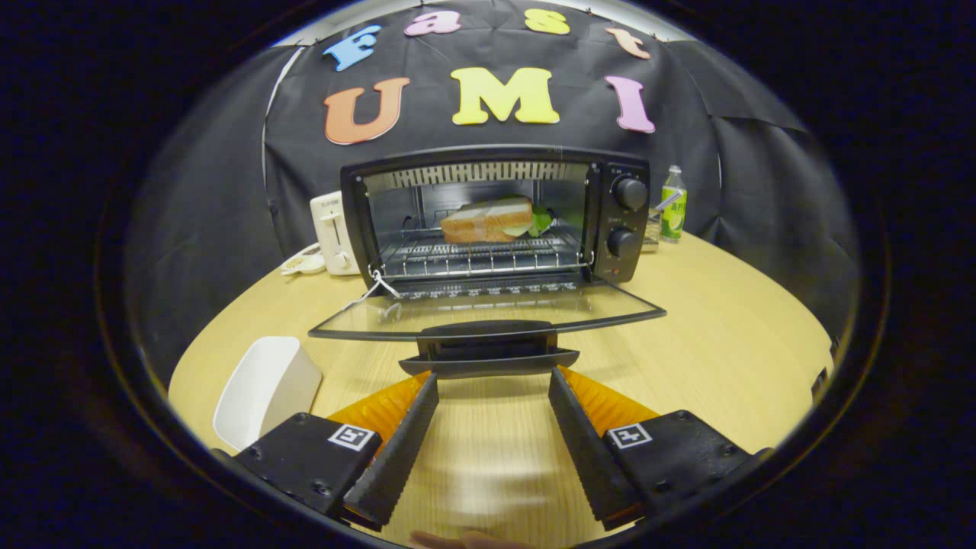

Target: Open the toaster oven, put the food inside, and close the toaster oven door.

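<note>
The black toaster oven [619, 221] stands on the round wooden table with its glass door [488, 311] folded down flat toward me. On the wire rack [480, 255] inside lies the sandwich [488, 219], toast with a green leaf poking out. The door's black handle [488, 352] is right at the tips of my gripper [493, 375]. My fingers are spread wide, open, with nothing between them but bare tabletop; their tips reach just under the handle's two ends.
A white dish [263, 389] lies on the table left of my left finger. A white pop-up toaster [333, 232] stands left of the oven. A green drink bottle [672, 204] stands to its right. Bare wooden tabletop [732, 343] stretches away on the right.
</note>
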Demonstrator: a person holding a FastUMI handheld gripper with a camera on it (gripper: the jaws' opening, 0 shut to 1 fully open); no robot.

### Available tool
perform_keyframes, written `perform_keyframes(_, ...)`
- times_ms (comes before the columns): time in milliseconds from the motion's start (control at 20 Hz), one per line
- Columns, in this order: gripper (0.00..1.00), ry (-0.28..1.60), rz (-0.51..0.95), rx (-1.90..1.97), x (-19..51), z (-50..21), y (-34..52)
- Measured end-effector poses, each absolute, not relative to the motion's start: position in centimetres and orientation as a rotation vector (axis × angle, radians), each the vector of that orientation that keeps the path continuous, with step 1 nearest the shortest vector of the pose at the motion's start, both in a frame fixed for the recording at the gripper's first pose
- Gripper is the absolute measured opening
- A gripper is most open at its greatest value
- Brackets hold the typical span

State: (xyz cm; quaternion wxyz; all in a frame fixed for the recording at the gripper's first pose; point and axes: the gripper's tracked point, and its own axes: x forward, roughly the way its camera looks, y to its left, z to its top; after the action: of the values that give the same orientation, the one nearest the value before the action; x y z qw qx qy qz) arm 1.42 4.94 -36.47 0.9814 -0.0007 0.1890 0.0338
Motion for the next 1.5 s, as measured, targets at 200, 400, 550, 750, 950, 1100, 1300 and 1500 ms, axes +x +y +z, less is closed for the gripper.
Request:
perform_keyframes(200,0.95,0.332,0.062,-0.003,1.8,-36.7,5.2)
perform_keyframes(400,0.94,0.277,0.058,-0.017,1.8,-35.8,5.3)
perform_keyframes(550,0.94,0.206,0.055,-0.049,1.9,-33.7,5.2)
perform_keyframes(750,0.94,0.169,0.071,-0.019,2.3,-31.9,5.4)
perform_keyframes(950,0.94,0.152,0.078,-0.010,2.7,-30.6,5.5)
perform_keyframes(1100,0.95,0.174,0.100,-0.005,3.0,-30.5,6.1)
perform_keyframes(1300,0.95,0.204,0.092,0.010,3.5,-30.3,6.1)
perform_keyframes(1500,0.95,0.182,0.107,0.011,2.5,-28.0,6.1)
